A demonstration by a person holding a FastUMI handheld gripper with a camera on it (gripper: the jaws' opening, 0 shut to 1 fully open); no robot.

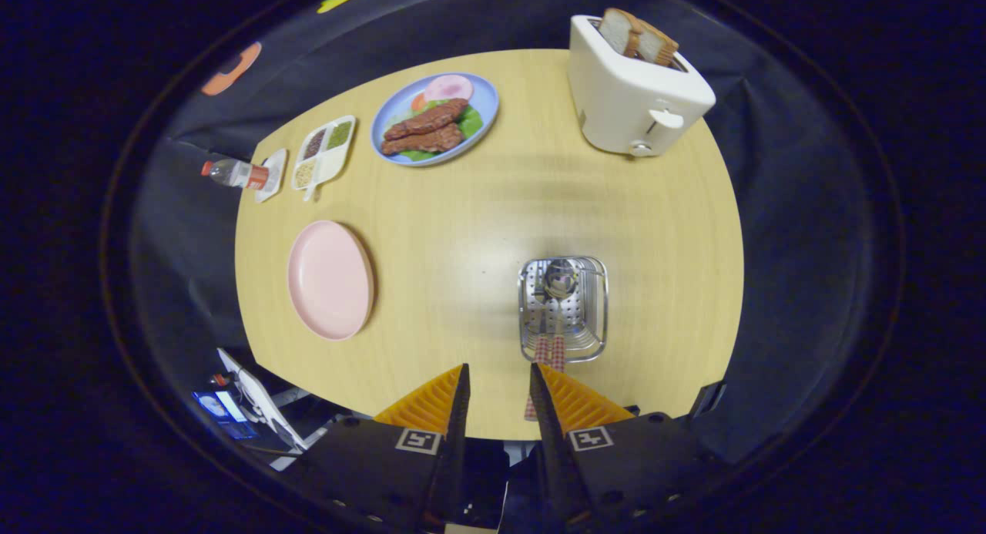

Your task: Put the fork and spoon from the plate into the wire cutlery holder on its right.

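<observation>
Seen from above a round wooden table (pixel 493 233), the gripper (pixel 498 380) shows nearest, its two orange ridged fingers (pixel 431 399) spread apart with only a bare gap of tabletop between them, grasping nothing. The right finger covers the lower ends of two red-checked cutlery handles (pixel 551 350), so their full length is hidden. Just ahead of that finger stands one wire cutlery holder (pixel 563 309), a shiny basket with a perforated metal back. Inside it the spoon (pixel 560 277) shows its round bowl near the far rim; the fork (pixel 541 318) beside it is hard to make out against the perforated metal, though both checked handles stick out over the near rim. To the left of the holder, well apart, lies one pink plate (pixel 330 280), with nothing on it. Off the table's near left edge, some white and blue equipment (pixel 243 399) is partly cut off and too unclear to identify. Farther on, one blue plate (pixel 435 119) carries strips of browned meat, green leaves and a pink slice. Left of it sits one white divided dish (pixel 324 153) with small heaps of seasoning in its compartments, then a small bottle (pixel 235 173) with a red cap lying on its side at the table's edge. Farthest right stands one white toaster (pixel 635 91) with two slices of bread in its slots.
</observation>
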